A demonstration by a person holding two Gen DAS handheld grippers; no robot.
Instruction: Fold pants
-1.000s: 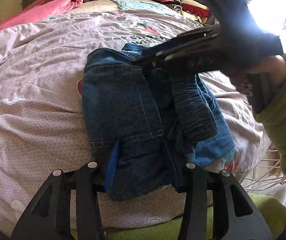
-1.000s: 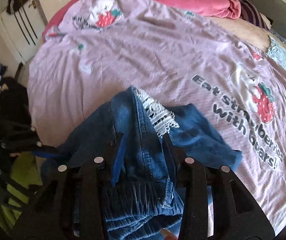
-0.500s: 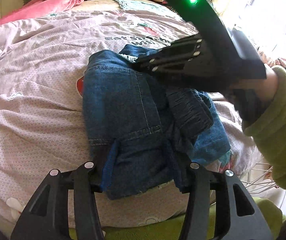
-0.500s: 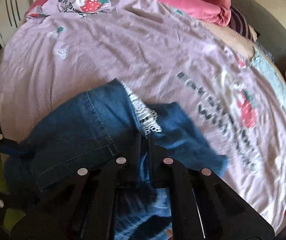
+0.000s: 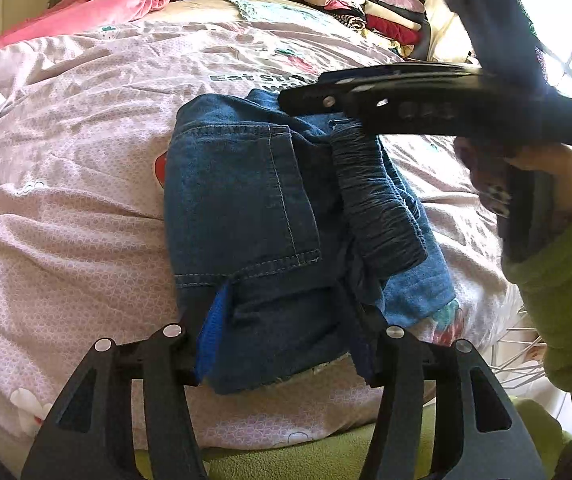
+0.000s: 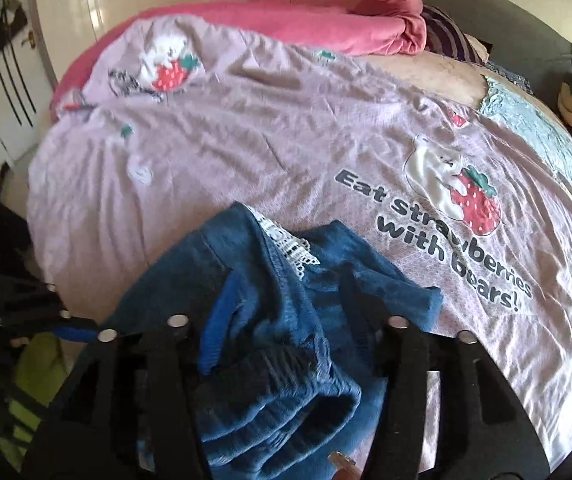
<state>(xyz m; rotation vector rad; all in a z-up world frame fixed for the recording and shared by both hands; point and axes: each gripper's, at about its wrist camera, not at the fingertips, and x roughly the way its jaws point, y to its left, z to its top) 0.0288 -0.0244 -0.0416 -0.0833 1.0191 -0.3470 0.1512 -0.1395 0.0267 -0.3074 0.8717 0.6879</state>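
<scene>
Blue denim pants (image 5: 238, 208) lie folded into a small bundle on the lilac strawberry bedspread (image 5: 66, 160). My left gripper (image 5: 286, 340) straddles the bundle's near edge. Its jaws are opening, and the cloth lies loose between the blue pads (image 5: 212, 336). My right gripper (image 5: 297, 100), seen side-on, hovers over the bundle's far end, held by a hand in a green sleeve (image 5: 565, 264). In the right wrist view the pants (image 6: 246, 244) show a white lace trim. The right gripper (image 6: 289, 304) is opening wide just above the elastic waistband, and the pads do not press on it.
A pink blanket (image 5: 118, 0) is bunched at the head of the bed. A stack of folded clothes (image 5: 365, 12) sits at the far right corner. A white wire basket (image 5: 525, 352) stands beside the bed. Wardrobe doors (image 6: 86, 0) line the far wall.
The right gripper closed on the denim fold half a second ago, then opened and lifted off it. The left jaws have spread a little wider. The bundle stays put.
</scene>
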